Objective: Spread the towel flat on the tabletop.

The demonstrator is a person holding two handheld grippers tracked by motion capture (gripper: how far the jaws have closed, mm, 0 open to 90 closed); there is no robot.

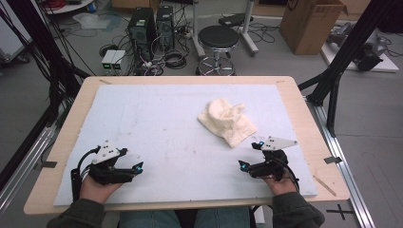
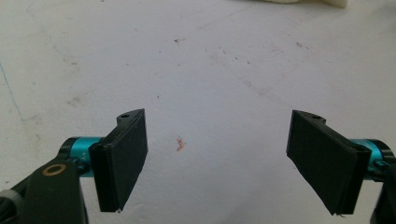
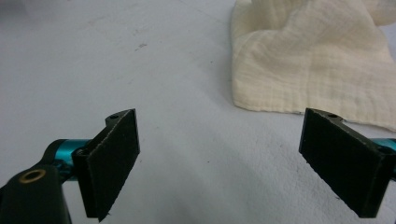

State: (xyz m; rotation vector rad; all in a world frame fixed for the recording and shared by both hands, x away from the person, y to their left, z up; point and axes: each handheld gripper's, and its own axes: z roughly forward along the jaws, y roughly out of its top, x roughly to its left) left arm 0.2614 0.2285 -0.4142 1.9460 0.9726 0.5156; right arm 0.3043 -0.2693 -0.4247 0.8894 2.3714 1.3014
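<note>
The left gripper [image 1: 135,167], at the lower left of the high view, has its jaws spread wide with nothing between them. The right gripper [image 1: 249,154], at the lower right, is just as wide and holds nothing. Just above it, right of centre, a crumpled cream cloth [image 1: 226,122] lies on the white mat [image 1: 157,123] covering the wooden table [image 1: 71,118].

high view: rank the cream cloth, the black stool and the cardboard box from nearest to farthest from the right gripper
1. cream cloth, crumpled on the white mat just ahead of the right gripper.
2. black stool, on the floor past the table's far edge.
3. cardboard box, on the floor at far right, slightly farther.
</note>
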